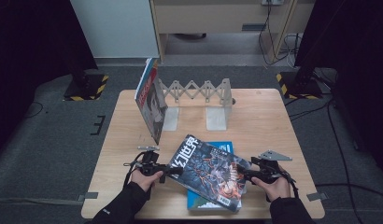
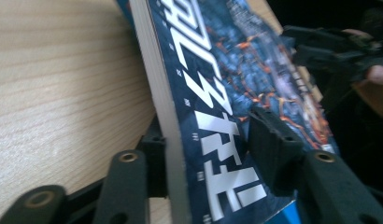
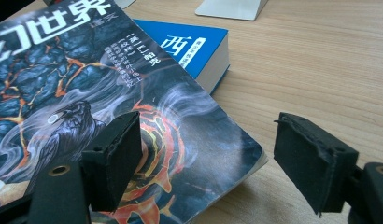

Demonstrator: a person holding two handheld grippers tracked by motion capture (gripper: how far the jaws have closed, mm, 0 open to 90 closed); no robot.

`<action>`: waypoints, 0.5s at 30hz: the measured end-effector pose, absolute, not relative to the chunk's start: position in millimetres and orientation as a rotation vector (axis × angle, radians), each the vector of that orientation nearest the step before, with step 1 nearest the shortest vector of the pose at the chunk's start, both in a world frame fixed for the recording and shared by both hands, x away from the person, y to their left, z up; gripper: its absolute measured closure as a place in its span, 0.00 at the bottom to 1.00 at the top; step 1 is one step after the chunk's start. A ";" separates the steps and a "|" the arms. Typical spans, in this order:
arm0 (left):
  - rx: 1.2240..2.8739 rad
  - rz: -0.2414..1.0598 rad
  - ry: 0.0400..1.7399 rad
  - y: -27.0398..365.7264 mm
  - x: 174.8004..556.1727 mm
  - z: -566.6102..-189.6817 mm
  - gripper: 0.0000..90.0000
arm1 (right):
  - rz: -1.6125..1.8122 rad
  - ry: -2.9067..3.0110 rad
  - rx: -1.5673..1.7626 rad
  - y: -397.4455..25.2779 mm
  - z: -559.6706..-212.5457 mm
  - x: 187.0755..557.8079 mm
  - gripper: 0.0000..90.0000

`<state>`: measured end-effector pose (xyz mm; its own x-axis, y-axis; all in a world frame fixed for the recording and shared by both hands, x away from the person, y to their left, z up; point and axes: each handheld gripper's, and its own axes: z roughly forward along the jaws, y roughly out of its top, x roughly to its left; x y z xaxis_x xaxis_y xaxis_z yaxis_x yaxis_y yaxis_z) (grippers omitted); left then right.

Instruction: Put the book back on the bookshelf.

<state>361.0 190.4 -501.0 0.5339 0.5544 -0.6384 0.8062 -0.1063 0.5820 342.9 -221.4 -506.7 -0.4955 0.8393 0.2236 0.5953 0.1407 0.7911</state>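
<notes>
In the high view a light wooden table [image 1: 264, 116] carries a grey accordion-style book rack [image 1: 199, 91] at its far side, with one magazine [image 1: 150, 100] standing upright against the rack's left end. Near the front edge a dark magazine [image 1: 208, 170] with white characters and orange lava-like art lies slanted across a blue book [image 1: 222, 148], whose corner shows at the far side. The left gripper [image 1: 173, 171] meets the dark magazine's left edge, and the right gripper [image 1: 243, 176] sits at its right edge, each held in a hand with a black sleeve. In the left gripper view the two black jaws stand on either side of the magazine's edge, one pad pressed on the cover and the other under the page block, so this tool clamps the magazine, whose edge is raised off the wood. Farther off in that view the other gripper shows by the magazine's far edge. In the right gripper view the jaws are spread wide: one pad lies over the cover's corner, the other hangs apart over bare table, gripping nothing, and the blue book lies beneath the magazine.
</notes>
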 end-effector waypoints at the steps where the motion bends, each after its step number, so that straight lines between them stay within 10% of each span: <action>1: 1.769 -0.315 1.124 191.1 359.8 -498.2 0.63 | 1.282 2.149 1.399 -221.5 -506.6 342.9 0.26; 15: 1.670 -0.318 1.073 189.3 354.8 -469.9 0.83 | 1.300 2.153 1.416 -224.1 -508.1 343.8 0.27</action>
<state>354.8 189.3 -469.9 0.5581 0.4888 -0.6705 0.7752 -0.0190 0.6314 343.8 -224.1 -508.1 -0.4941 0.8337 0.2464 0.6064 0.1273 0.7849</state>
